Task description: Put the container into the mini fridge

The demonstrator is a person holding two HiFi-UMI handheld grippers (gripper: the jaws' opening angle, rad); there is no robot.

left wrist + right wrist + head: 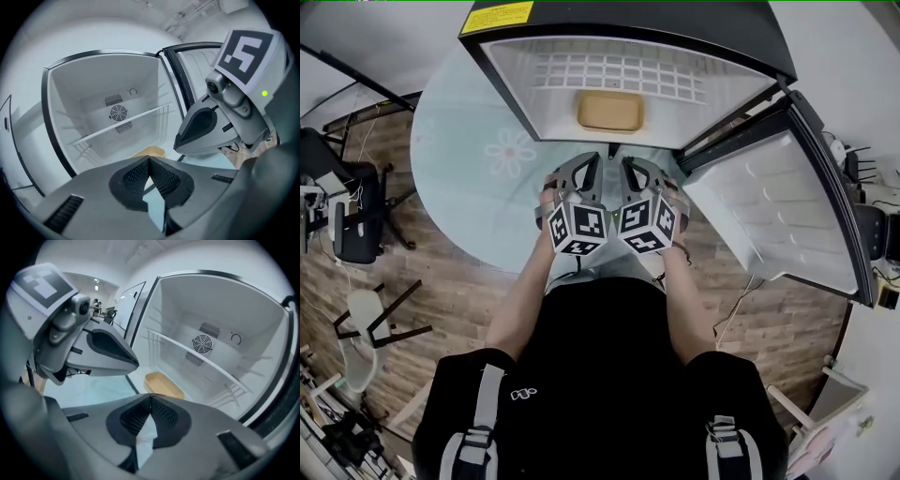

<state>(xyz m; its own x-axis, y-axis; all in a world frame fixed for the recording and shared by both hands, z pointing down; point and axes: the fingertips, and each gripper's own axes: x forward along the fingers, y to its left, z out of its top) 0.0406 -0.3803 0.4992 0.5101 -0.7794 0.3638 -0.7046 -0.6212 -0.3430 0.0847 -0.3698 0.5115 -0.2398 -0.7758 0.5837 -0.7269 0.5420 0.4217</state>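
The tan container (pixel 610 112) lies on the floor of the open mini fridge (pixel 525 70), under its wire shelf (pixel 619 70). The same container (pixel 152 151) peeks over the left gripper's jaws, and in the right gripper view the container (pixel 164 384) sits just inside the fridge opening. My left gripper (pixel 594 157) and right gripper (pixel 625 161) hover side by side in front of the fridge, a little short of the container. The left gripper (pixel 150 159) has its jaws together with nothing between them. So does the right gripper (pixel 151 395).
The fridge door (pixel 778 211) stands swung open to the right. The fridge rests on a round glass table (pixel 459 159). An office chair (pixel 356 225) and a white stool (pixel 366 328) stand on the wooden floor at the left.
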